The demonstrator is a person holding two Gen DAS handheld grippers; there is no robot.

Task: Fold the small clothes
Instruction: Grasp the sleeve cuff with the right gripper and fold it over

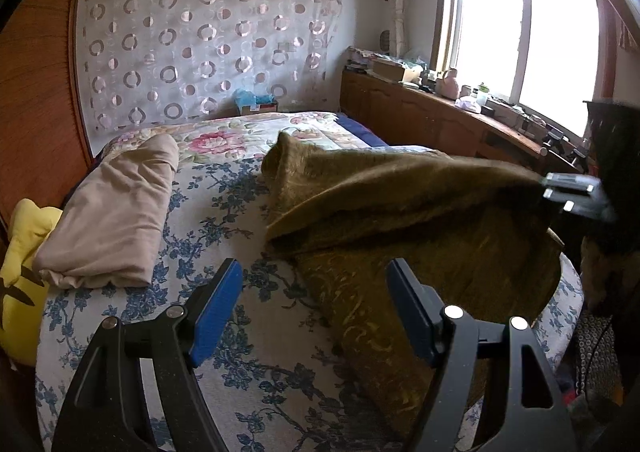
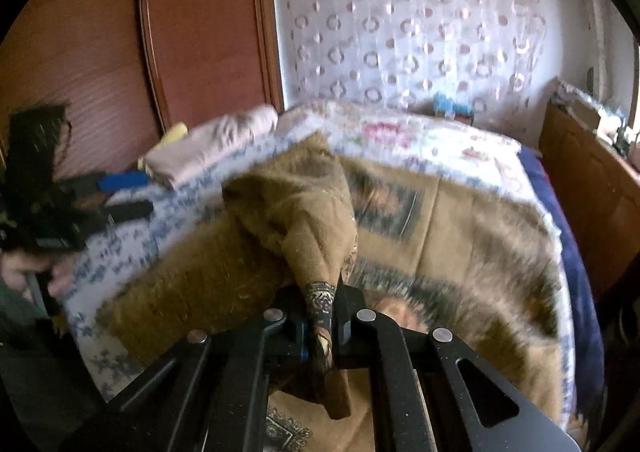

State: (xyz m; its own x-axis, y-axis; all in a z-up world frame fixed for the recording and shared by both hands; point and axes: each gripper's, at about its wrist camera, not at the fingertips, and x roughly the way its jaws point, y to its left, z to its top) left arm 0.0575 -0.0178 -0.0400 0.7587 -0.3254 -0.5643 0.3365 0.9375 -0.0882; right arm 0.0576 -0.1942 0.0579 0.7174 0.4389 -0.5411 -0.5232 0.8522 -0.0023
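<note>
An olive-brown cloth [image 1: 400, 212] with a faint gold pattern lies on the bed, its far edge lifted into a fold. My right gripper [image 1: 572, 192] is shut on a corner of that cloth at the right and holds it above the bed. In the right wrist view the cloth [image 2: 288, 212] runs bunched into the shut right gripper [image 2: 324, 316]. My left gripper [image 1: 314, 292] hovers open over the sheet just left of the cloth, with nothing between its blue pads [image 1: 216, 308]. The left gripper [image 2: 132, 195] also shows at the left, in a hand.
A folded beige garment [image 1: 116, 224] lies at the bed's left, beside a yellow cushion [image 1: 20, 272]. The floral sheet [image 1: 224, 212] covers the bed; a patterned blanket [image 2: 460, 212] lies under the cloth. A wooden cabinet [image 1: 420, 112] with clutter lines the right, a wardrobe [image 2: 180, 32] the left.
</note>
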